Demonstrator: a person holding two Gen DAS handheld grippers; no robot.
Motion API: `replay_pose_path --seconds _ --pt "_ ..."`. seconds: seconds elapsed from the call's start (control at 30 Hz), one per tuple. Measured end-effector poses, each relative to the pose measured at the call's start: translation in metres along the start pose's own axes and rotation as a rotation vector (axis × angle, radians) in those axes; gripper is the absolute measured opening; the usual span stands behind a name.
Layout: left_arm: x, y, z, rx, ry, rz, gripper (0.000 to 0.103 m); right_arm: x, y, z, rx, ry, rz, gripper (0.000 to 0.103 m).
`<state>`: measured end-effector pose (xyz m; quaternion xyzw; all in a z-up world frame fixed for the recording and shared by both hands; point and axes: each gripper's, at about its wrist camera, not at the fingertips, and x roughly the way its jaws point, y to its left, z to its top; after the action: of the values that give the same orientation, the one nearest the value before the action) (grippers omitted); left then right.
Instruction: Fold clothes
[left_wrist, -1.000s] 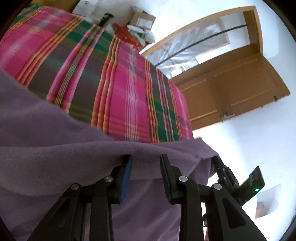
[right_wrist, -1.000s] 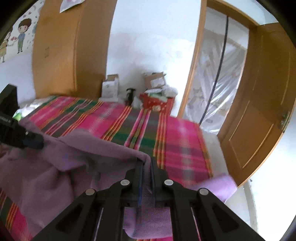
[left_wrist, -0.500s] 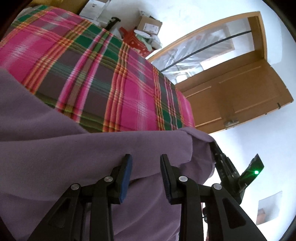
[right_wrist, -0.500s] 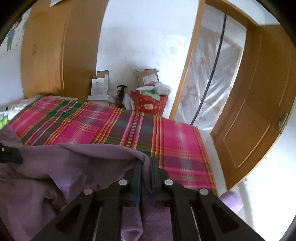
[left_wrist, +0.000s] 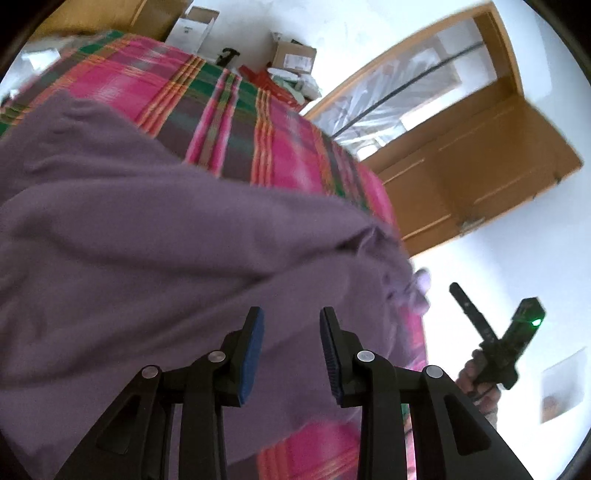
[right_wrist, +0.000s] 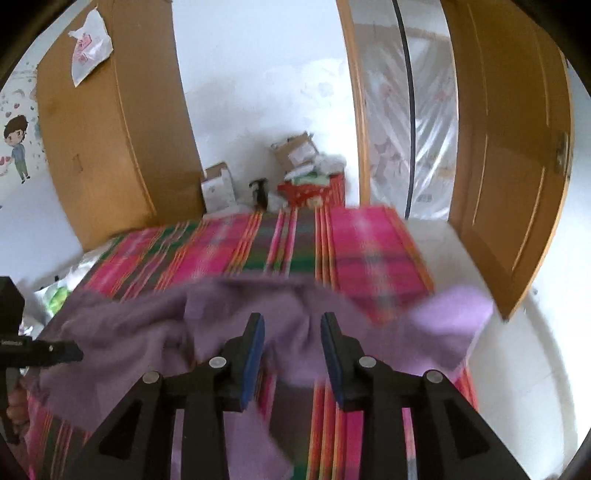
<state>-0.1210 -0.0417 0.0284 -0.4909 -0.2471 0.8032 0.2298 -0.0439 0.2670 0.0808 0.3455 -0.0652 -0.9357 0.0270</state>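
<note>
Both tongs stand wide apart right now, nothing pinched in either. The left tongs (left_wrist: 290, 321) hang over the purple garment (left_wrist: 166, 240), blue pads clear of the cloth as far as I can see. The garment lies heaped across the near part of the bed (left_wrist: 229, 122), on the pink and green plaid cover, with a bunched fold running towards its right edge. From the left camera the other tool shows at the far right, gripped in a hand (left_wrist: 476, 376), a green light glowing on it. The right tongs (right_wrist: 291, 326) are spread just as wide above the same garment (right_wrist: 147, 317), and a paler lilac flap (right_wrist: 454, 321) hangs off the bed's right edge. The picture is blurred here, so whether the pads touch the cloth I cannot tell. Far off, boxes (right_wrist: 295, 151) sit against the wall, a wardrobe (right_wrist: 110, 129) to the left, an open door (right_wrist: 509, 147) to the right.
</note>
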Motion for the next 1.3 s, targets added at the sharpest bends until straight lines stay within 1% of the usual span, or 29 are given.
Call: replay_pose_path --seconds 0.03,0.13,0.2,0.3,0.53,0.73,0.77,0.87,0.9,0.97,1.07,1.13,1.17,1.2,1.27,1.3 --pt "-0.001 -0.002 -0.007 0.024 0.008 0.012 0.032 0.001 -0.001 -0.01 0.005 0.022 -0.001 0.032" --pt "-0.004 -0.008 -0.028 0.085 0.043 0.014 0.032 0.004 -0.006 -0.037 0.046 0.078 0.011 0.033" --pt "-0.006 -0.01 -0.038 0.095 0.061 0.016 0.032 0.005 -0.013 -0.048 0.106 0.091 0.036 0.038" --pt "-0.011 -0.006 -0.049 0.075 0.06 0.009 0.032 0.009 -0.02 -0.06 0.181 0.106 0.077 0.041" --pt "-0.037 0.022 -0.077 0.0 0.042 0.069 0.032 0.022 -0.017 -0.071 0.205 0.139 0.098 0.043" --pt "-0.075 0.05 -0.092 -0.094 -0.031 0.102 0.032 0.024 -0.013 -0.076 0.225 0.139 0.129 0.042" --pt "-0.081 0.054 -0.093 -0.109 -0.046 0.111 0.032 0.024 -0.013 -0.077 0.228 0.139 0.135 0.04" --pt "-0.096 0.069 -0.094 -0.148 -0.079 0.132 0.032 0.022 -0.011 -0.078 0.224 0.137 0.141 0.026" --pt "-0.101 0.074 -0.095 -0.164 -0.088 0.139 0.032 0.02 -0.01 -0.078 0.217 0.13 0.129 0.015" --pt "-0.107 0.083 -0.096 -0.206 -0.104 0.15 0.032 0.016 -0.009 -0.077 0.207 0.114 0.103 0.004" --pt "-0.116 0.099 -0.1 -0.274 -0.129 0.152 0.032 0.007 -0.01 -0.075 0.196 0.095 0.064 0.004" --pt "-0.123 0.108 -0.104 -0.314 -0.149 0.165 0.032 -0.005 -0.005 -0.073 0.158 0.061 0.026 0.006" --pt "-0.127 0.113 -0.106 -0.334 -0.159 0.171 0.032 -0.01 0.002 -0.072 0.118 0.048 0.019 0.013" --pt "-0.13 0.117 -0.108 -0.354 -0.169 0.177 0.032 -0.013 0.01 -0.073 0.068 0.04 0.019 0.028" --pt "-0.137 0.127 -0.112 -0.395 -0.19 0.19 0.032 -0.019 0.026 -0.074 -0.032 0.023 0.019 0.038" --pt "-0.14 0.131 -0.114 -0.415 -0.2 0.197 0.032 -0.022 0.034 -0.075 -0.082 0.015 0.019 0.038"
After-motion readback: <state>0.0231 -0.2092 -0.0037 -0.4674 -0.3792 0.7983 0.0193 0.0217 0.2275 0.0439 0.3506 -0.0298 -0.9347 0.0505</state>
